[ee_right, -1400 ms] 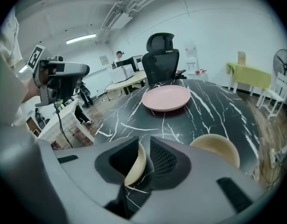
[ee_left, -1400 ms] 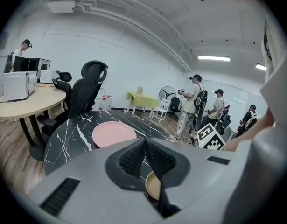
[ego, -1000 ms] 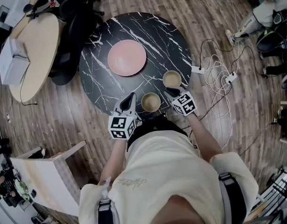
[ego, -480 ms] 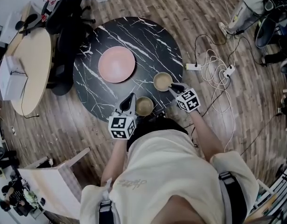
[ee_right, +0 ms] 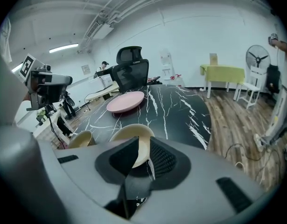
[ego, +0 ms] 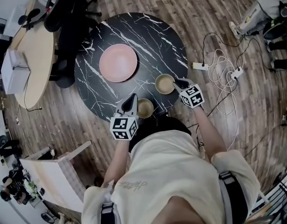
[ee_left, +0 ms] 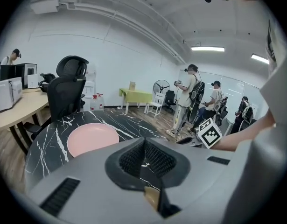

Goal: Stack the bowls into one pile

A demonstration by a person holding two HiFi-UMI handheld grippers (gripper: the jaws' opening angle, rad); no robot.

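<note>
Two tan bowls stand on the near part of the black marble table point(ego: 152, 36). The larger bowl point(ego: 165, 84) is on the right and the smaller bowl point(ego: 145, 108) is nearer the table's edge. My right gripper point(ego: 178, 84) is at the larger bowl's right rim. In the right gripper view that rim point(ee_right: 134, 141) lies between the jaws of the open right gripper point(ee_right: 142, 157). My left gripper point(ego: 131, 101) sits just left of the smaller bowl and is open point(ee_left: 144, 160), with only a sliver of that bowl point(ee_left: 152, 197) showing below its pads.
A pink plate point(ego: 118, 63) lies at the table's middle left. A black office chair point(ego: 71, 13) and a beige round table point(ego: 36, 45) stand to the left. Cables and a power strip point(ego: 218, 69) lie on the wooden floor to the right. People stand far off point(ee_left: 190, 101).
My right gripper has moved forward from beside the smaller bowl up to the larger bowl's right rim. The left gripper has stayed by the smaller bowl. Neither bowl has moved.
</note>
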